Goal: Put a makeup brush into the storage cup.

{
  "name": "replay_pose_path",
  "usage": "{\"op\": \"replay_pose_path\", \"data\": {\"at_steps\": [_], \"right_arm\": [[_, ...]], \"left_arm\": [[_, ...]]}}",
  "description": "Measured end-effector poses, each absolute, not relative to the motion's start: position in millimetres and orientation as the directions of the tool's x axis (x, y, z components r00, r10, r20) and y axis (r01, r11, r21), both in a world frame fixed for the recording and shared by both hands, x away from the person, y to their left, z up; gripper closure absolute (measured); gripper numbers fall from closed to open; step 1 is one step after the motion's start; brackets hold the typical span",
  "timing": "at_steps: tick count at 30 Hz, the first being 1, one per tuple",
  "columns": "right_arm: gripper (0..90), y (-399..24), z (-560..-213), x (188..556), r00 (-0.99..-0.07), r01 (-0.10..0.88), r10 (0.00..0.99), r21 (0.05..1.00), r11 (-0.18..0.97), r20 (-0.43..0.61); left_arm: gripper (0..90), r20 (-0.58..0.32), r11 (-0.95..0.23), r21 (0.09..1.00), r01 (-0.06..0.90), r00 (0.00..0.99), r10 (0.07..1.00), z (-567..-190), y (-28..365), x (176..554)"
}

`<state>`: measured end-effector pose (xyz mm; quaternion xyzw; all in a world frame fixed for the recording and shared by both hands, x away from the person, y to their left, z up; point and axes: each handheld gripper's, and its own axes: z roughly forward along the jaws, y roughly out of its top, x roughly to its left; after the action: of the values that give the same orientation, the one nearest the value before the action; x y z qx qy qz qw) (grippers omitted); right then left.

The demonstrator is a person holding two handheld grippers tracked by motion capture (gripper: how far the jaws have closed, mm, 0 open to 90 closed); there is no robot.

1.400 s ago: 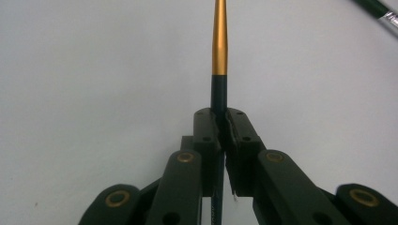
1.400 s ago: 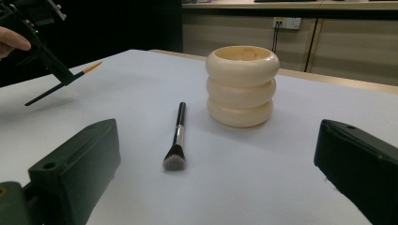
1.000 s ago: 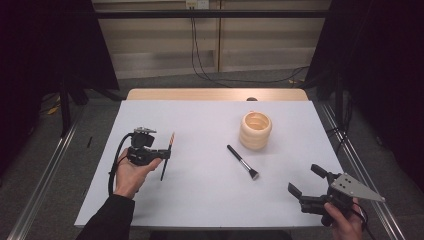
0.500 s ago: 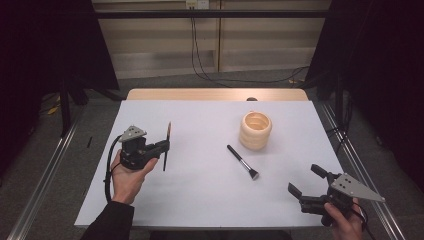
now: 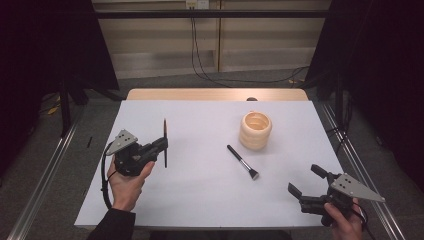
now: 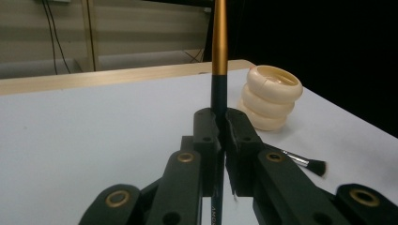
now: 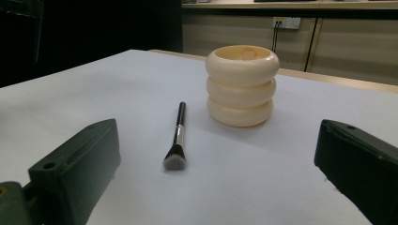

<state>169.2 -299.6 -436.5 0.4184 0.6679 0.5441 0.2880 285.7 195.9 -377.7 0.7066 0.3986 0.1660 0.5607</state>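
Your left gripper (image 5: 161, 148) sits over the left part of the white table (image 5: 200, 200), its jaws clamped together on a slim black-and-gold stick (image 5: 165, 142); in the left gripper view that stick (image 6: 218, 70) rises upright from between the jaws, gold above and dark below. Your right gripper (image 5: 306, 182) rests at the near right corner with its jaws wide apart and nothing between them. Between your two hands lies a black makeup brush (image 5: 242, 162), bristles toward you, flat on the table. Just beyond it stands a cream ribbed holder (image 5: 255, 130), upright, near the brush but apart from it
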Motion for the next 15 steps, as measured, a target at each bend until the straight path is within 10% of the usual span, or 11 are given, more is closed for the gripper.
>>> {"op": "replay_pose_path", "data": {"at_steps": [15], "right_arm": [[0.0,-300.3,-434.5,168.7,-0.518,0.25,0.847,0.968,0.017,0.119]], "left_arm": [[84.1,-0.221,-0.031,0.937,0.348,0.66,0.718,-375.2,192.1,271.5]]}}
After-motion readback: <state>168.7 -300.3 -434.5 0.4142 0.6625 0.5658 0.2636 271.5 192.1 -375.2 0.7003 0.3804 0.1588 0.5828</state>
